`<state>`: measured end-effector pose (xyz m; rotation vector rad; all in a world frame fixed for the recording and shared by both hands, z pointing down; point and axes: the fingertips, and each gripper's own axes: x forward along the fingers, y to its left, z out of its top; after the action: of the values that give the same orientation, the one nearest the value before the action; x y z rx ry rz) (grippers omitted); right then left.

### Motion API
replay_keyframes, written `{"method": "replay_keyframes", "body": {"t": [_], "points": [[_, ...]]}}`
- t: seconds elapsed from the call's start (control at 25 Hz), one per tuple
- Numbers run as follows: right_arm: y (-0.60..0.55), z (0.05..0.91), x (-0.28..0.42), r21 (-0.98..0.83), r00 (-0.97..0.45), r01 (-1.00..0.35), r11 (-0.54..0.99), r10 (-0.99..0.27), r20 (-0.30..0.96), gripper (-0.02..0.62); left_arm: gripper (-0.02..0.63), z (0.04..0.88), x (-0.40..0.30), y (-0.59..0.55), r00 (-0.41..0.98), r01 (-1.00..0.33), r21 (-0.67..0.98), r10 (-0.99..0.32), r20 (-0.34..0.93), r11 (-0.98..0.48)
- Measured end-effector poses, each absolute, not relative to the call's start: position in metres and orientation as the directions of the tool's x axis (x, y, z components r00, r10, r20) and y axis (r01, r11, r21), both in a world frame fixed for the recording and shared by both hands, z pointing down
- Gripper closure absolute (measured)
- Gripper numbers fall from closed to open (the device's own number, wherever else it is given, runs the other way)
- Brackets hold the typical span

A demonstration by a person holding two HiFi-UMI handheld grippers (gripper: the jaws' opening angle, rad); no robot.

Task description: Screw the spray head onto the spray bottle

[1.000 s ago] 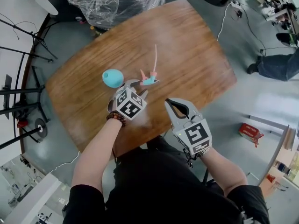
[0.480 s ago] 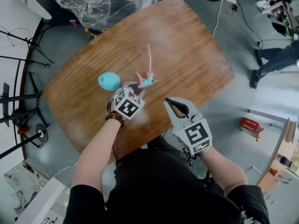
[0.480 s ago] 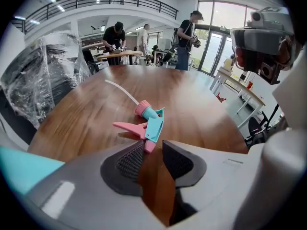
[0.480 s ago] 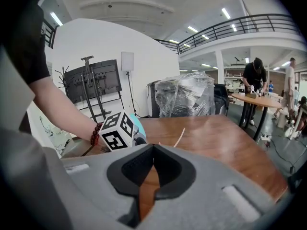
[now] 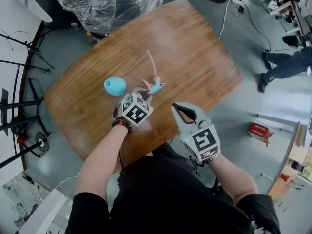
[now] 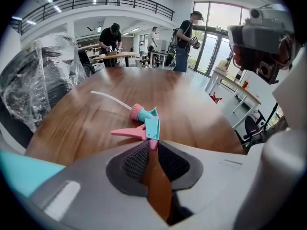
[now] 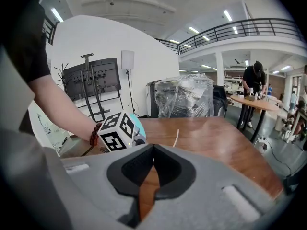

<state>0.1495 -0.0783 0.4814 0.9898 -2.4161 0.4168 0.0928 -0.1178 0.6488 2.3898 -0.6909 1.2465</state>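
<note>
One spray head (image 5: pixel 155 86), one bottle (image 5: pixel 115 85), left tongs (image 5: pixel 146 92), right tongs (image 5: pixel 175 106).

bright ceiling light, sharp pictures (fisheye-bent edges).

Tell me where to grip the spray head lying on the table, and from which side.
Take the spray head by its nozzle end, from the near side: it lies flat, pink trigger sticking left, collar and tube pointing away. The left gripper, whose jaws have just been closing, already has that pink tip between them.
</note>
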Motion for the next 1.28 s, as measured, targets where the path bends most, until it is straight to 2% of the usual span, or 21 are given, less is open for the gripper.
{"method": "replay_keyframes", "body": {"t": [0.12, 0.4, 0.6, 0.8, 1.04, 1.28], "points": [[-0.077, 0.482, 0.150, -0.044, -0.603, -0.708, 0.705, -0.570, 0.558, 0.601, 0.529, 0.638, 0.098, -0.115, 0.533, -0.570, 0.130, -0.245, 0.810, -0.812], [-0.075, 0.491, 0.147, 0.149, -0.562, -0.590, 0.793, -0.536, 0.630, 0.508, 0.531, 0.600, 0.109, -0.108, 0.640, -0.568, 0.281, -0.200, 0.742, -0.774], [-0.078, 0.500, 0.146, 0.403, -0.467, -0.396, 0.825, -0.559, 0.685, 0.453, 0.530, 0.566, 0.114, -0.100, 0.713, -0.546, 0.386, -0.170, 0.681, -0.744], [-0.089, 0.501, 0.136, 0.644, -0.366, -0.103, 0.758, -0.631, 0.684, 0.421, 0.530, 0.537, 0.111, -0.093, 0.764, -0.523, 0.470, -0.146, 0.629, -0.711], [-0.093, 0.504, 0.123, 0.748, -0.305, 0.175, 0.640, -0.687, 0.659, 0.411, 0.529, 0.507, 0.107, -0.087, 0.824, -0.495, 0.568, -0.148, 0.546, -0.657], [-0.107, 0.508, 0.117, 0.766, -0.246, 0.277, 0.580, -0.728, 0.640, 0.411, 0.530, 0.487, 0.105, -0.078, 0.865, -0.459, 0.643, -0.144, 0.480, -0.613]]}}
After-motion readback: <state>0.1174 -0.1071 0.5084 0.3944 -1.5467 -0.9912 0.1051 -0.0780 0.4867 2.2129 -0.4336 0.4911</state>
